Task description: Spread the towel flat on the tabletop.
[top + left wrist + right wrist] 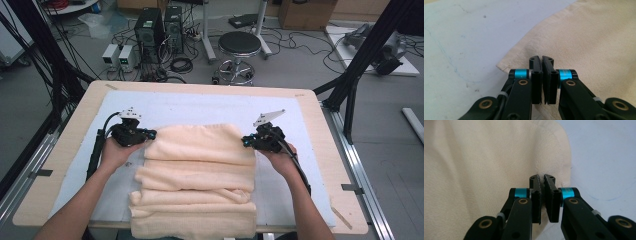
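My left gripper [148, 134] and right gripper [246, 141] face each other with jaws pressed together, cloth pinched between them. My forearms reach forward, hands wrapped around both grippers.

a cream towel [197, 175] lies on the middle of the table, folded over itself in several soft, crosswise layers. its near end hangs over the near table edge. the far layer is lifted a little at both sides, its left and right edges pinched. the cloth is plain, slightly fuzzy, with a stitched hem at the corners.
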Tool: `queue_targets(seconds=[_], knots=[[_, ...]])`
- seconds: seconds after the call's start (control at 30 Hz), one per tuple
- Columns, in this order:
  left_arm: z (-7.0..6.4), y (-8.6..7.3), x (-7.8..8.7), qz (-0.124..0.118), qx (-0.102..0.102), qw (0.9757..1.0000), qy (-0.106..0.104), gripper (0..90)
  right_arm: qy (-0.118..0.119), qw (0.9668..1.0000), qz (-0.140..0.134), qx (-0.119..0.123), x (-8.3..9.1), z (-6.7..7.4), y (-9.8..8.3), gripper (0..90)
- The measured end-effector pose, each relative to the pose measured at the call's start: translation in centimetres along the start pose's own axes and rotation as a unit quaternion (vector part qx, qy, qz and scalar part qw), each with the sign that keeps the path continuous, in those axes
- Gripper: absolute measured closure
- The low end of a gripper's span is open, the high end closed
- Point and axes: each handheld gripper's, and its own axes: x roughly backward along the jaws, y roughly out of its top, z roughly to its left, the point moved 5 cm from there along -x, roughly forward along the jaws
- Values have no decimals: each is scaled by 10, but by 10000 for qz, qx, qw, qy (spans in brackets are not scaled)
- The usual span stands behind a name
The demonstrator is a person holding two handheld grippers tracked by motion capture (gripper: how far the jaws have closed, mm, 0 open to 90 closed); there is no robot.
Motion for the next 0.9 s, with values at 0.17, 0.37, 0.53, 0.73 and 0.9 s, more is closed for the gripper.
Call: queue_targets(seconds=[0.17, 0.37, 0.53, 0.73, 0.9], knots=[[-2, 7, 6, -94, -21, 9999, -79, 861, 7, 9998, -184, -12, 15, -3, 7, 850], [-6, 8, 10, -97, -37, 9998, -140, 861, 27, 9998, -194, 5, 20, 0, 8, 850], [-12, 3, 13, -45, -184, 9997, -169, 861, 71, 9997, -218, 53, 18, 9, 4, 850], [-20, -13, 16, 12, -157, 9995, -290, 861, 119, 9998, -130, 16, 17, 21, -10, 850], [-28, -20, 19, 103, -257, 9990, -351, 862, 142, 9997, -169, 39, 18, 32, -17, 850]])
